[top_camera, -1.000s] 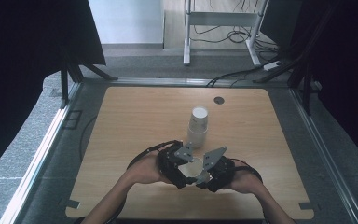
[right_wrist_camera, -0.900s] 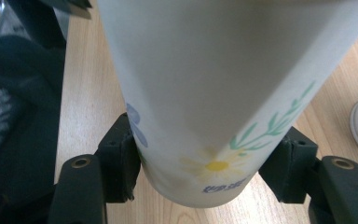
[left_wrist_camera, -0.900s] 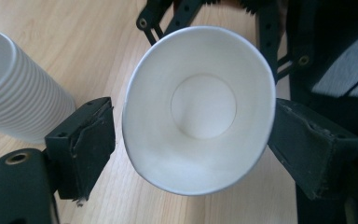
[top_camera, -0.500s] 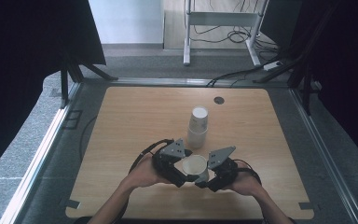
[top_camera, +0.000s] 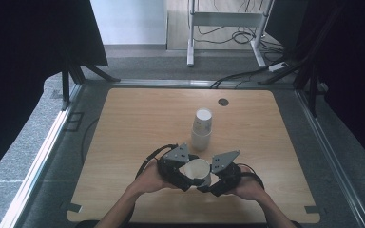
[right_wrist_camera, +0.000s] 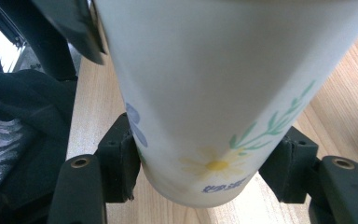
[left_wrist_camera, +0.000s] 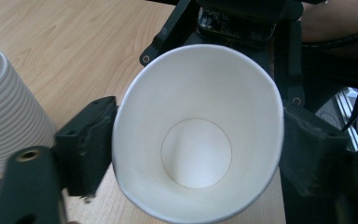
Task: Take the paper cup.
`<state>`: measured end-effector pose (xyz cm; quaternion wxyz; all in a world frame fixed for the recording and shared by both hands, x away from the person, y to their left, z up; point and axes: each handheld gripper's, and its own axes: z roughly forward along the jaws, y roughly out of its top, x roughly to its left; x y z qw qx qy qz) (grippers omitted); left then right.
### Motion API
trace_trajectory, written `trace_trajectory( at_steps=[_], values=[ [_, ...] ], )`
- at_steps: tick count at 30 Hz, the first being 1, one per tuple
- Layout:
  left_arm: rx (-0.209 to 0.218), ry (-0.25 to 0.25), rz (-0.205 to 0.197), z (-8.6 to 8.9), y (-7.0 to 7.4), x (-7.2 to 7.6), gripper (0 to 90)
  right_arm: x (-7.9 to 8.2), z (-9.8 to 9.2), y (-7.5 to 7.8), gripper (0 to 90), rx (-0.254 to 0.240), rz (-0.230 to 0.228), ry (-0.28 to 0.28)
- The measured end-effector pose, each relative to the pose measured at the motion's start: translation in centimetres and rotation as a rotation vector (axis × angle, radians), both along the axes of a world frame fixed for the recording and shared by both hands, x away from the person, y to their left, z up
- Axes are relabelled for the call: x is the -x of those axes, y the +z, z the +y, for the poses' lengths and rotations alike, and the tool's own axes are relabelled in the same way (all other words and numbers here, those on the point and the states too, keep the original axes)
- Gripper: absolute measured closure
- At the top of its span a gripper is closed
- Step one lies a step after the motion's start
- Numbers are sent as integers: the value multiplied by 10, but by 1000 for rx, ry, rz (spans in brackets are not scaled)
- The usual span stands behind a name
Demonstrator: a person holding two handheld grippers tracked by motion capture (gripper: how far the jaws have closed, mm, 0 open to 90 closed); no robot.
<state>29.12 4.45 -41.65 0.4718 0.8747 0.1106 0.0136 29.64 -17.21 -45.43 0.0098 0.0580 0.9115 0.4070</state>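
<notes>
A white paper cup [top_camera: 198, 170] with a flower print [right_wrist_camera: 216, 164] is held on its side just above the table, near the front edge, between both grippers. My left gripper [top_camera: 188, 175] faces into its open mouth [left_wrist_camera: 196, 154]. Its jaws have just been closing and now press the rim from both sides, squeezing it slightly oval. My right gripper [right_wrist_camera: 205, 163] is shut on the cup's lower end, one pad [right_wrist_camera: 119, 158] on each side of the wall. In the high view the right gripper [top_camera: 208, 181] sits to the right of the cup.
A tall stack of paper cups [top_camera: 202, 128] stands on the wooden table [top_camera: 138, 118] just behind the grippers, close to the left jaw [left_wrist_camera: 4, 116]. A small round hole [top_camera: 223, 101] lies at the table's back. Black curtains and cables surround the table.
The left gripper's jaws have drawn in on the cup's rim, and the cup's open mouth now faces more upward. Both hands have stayed near the front edge.
</notes>
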Motion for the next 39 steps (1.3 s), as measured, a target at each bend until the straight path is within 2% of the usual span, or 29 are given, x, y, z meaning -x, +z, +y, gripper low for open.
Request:
trace_trajectory(
  at_steps=[4,13,24,29,38,39],
  values=[
    [-8,-1,-11,0,0,1,250,-1,0,-1,366,1,6,2],
    [-55,1,-40,-4,1,3,276,-2,1,-5,350,14,19,0],
    [-91,40,-83,-2,8,5,277,-4,0,-7,198,43,2,-49],
    [-104,63,-91,0,8,7,276,-4,0,-8,140,76,-11,-71],
    [-110,110,-91,8,6,7,276,-5,-3,-9,132,87,-9,-106],
    [-121,123,-94,9,5,6,276,-5,-3,-8,131,90,-9,-111]
  ],
)
